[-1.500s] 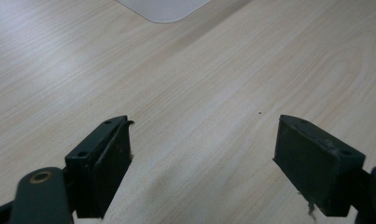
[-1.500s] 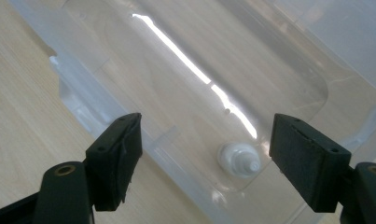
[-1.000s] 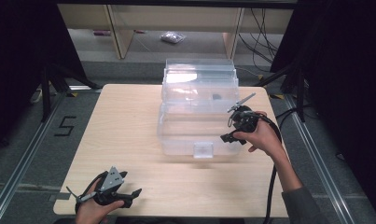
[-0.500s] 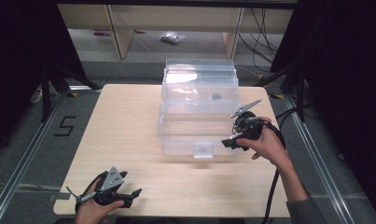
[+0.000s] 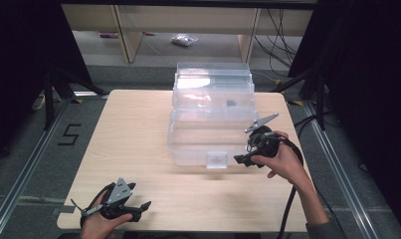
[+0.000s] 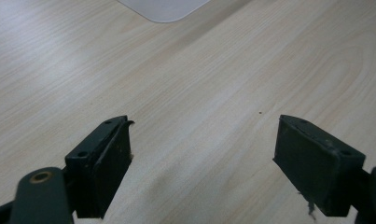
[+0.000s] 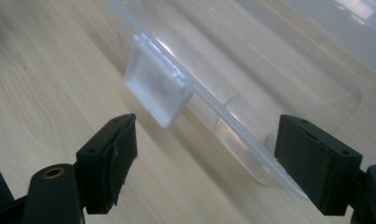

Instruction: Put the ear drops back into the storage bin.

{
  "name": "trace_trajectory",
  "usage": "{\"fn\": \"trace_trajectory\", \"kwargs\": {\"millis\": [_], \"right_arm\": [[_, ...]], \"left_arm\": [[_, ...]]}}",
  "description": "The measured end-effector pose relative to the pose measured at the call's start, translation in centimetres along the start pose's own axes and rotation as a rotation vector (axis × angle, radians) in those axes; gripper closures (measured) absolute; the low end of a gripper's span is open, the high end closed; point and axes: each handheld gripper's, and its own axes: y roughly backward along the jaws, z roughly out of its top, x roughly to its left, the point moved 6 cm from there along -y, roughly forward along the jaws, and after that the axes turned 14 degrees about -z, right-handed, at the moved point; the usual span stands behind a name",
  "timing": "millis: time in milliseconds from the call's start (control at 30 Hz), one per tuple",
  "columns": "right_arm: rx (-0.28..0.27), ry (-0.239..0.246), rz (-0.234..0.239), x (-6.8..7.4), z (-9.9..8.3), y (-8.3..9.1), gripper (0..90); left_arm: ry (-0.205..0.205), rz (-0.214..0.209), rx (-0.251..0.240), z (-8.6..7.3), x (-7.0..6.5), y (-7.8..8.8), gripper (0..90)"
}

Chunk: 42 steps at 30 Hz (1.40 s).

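Pale wood grain runs across the table [image 5: 138, 129], and at its near left corner the left gripper [image 5: 138, 208] rests low in the person's left hand [image 5: 101, 224]. In the left gripper view its 2 black jaws stand wide apart over bare wood, released, with nothing between them.

Near the middle of the table sits the clear plastic box [image 5: 210, 127], its lid [image 5: 213, 82] raised at the far side. On the front wall, facing the person, hangs the clear latch [image 5: 217, 160], a small square tab just below the rim.

To the right, the right gripper [image 5: 240, 159] is held by the right hand [image 5: 282, 162] just beside the box's near right corner, pointing left along the front wall toward the latch. Its jaws have just been opening; the right gripper view shows them spread wide, released, the box's lower edge seen between them but untouched, and the latch [image 7: 157, 86] beyond the left jaw.
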Motion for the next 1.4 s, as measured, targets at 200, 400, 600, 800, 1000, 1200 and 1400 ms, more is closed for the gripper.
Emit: {"fn": "trace_trajectory", "kwargs": {"millis": [200, 400, 600, 800, 1000, 1200, 1400], "right_arm": [[-0.006, -0.009, -0.001, 0.5, -0.4, -0.1, 21.7], [-0.008, -0.031, 0.017, 1.1, -0.8, 0.0, 21.4], [-0.032, -0.018, 0.032, 2.0, -1.1, 0.0, 21.0], [-0.043, -0.017, 0.041, 2.6, -1.5, 0.0, 20.8], [-0.054, -0.007, 0.044, 2.8, -1.9, -0.3, 20.7], [-0.078, 0.003, 0.046, 3.1, -2.3, -0.3, 20.4], [-0.1, 0.011, 0.038, 3.5, -2.7, -0.4, 20.1]], "left_arm": [[-0.017, 0.005, 0.004, 0.0, 0.2, 0.1, 18.0], [0.0, 0.001, -0.001, 0.0, 0.0, 0.0, 18.0], [-0.012, 0.007, 0.001, 0.0, 0.1, 0.0, 18.0], [0.001, 0.001, -0.001, 0.0, 0.0, 0.0, 18.0], [0.0, -0.001, 0.0, 0.0, 0.0, 0.0, 18.0], [0.0, 0.002, -0.001, 0.0, 0.0, 0.0, 18.0], [0.0, 0.0, -0.012, 0.0, 0.0, -0.1, 18.0]]}}
